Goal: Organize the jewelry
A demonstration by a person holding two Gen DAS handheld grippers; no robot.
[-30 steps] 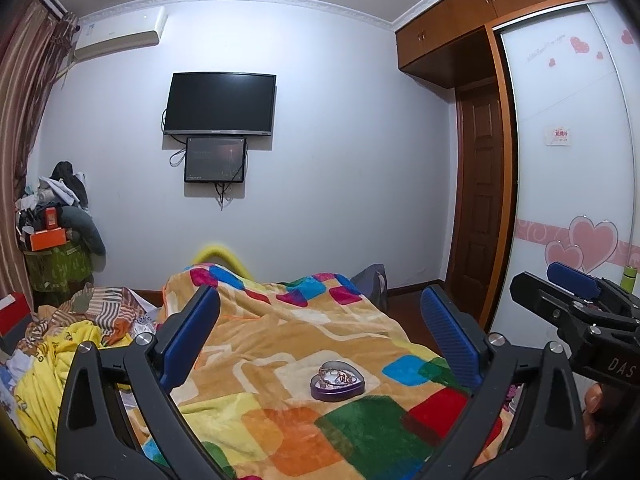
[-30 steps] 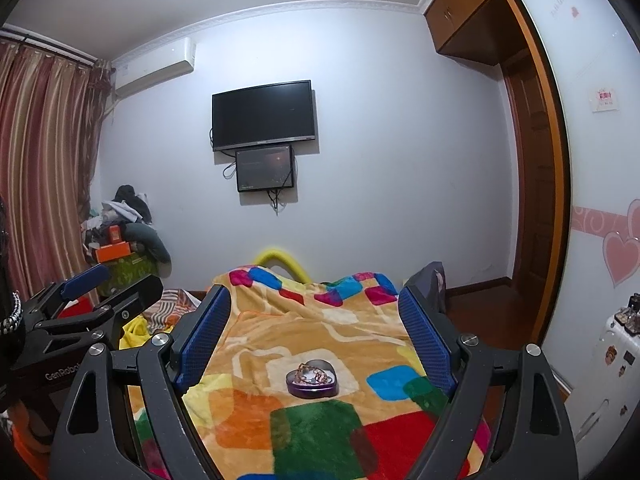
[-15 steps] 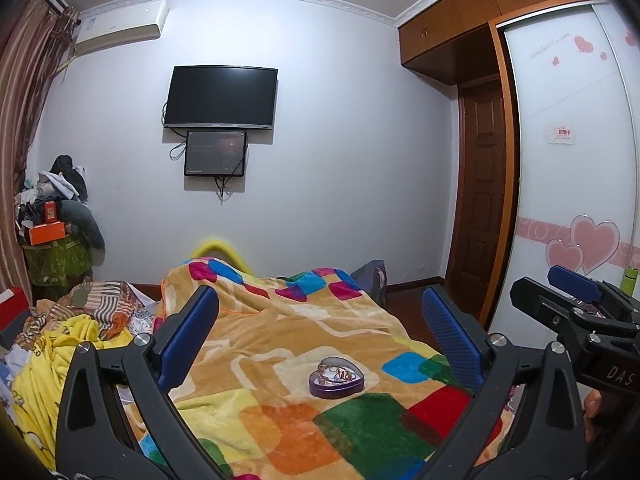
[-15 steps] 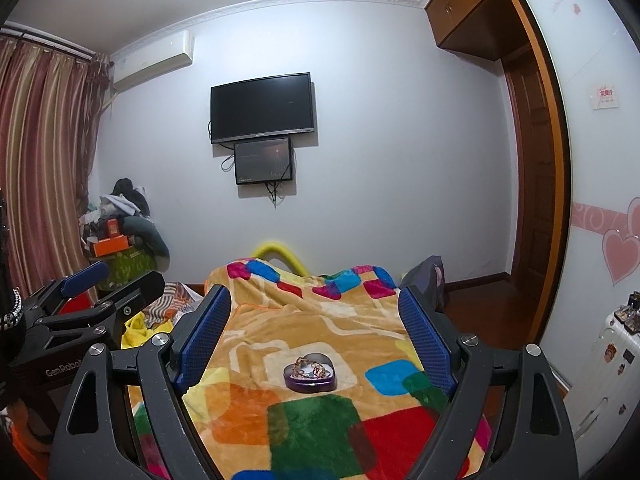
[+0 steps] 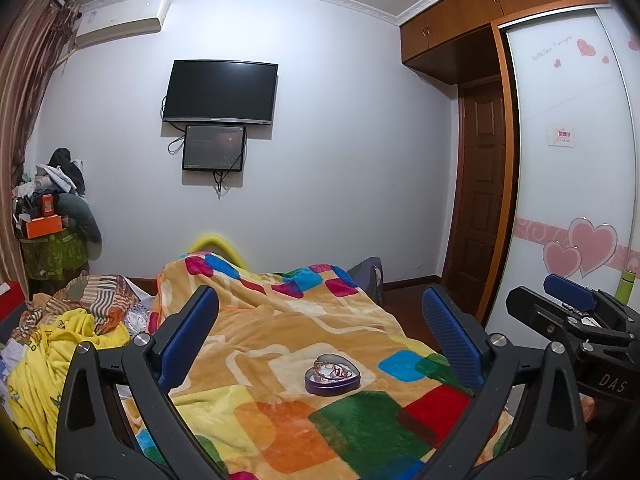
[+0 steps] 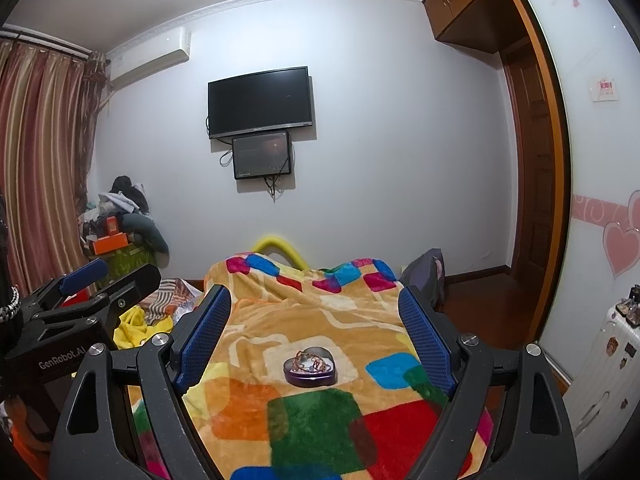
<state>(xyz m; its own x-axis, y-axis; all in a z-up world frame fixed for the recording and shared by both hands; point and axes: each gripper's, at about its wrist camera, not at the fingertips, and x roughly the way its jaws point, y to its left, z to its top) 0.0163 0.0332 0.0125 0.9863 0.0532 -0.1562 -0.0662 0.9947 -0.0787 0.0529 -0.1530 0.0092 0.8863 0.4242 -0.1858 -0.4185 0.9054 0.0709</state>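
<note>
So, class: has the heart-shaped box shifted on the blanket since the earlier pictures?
No. The heart-shaped box sits on the same cream patch of the blanket, just behind the green square; only the cameras drifted.

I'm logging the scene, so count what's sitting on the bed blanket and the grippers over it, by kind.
Heart-shaped tin: 1, with jewelry inside, pieces too tangled to count
Blanket: 1
Grippers: 2, left gripper and right gripper, both open and empty
Total: 4

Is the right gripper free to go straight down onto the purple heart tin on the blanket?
Probably yes. The right gripper is open, the heart tin sits lidless on the blanket ahead between its fingers, and nothing lies between them.
</note>
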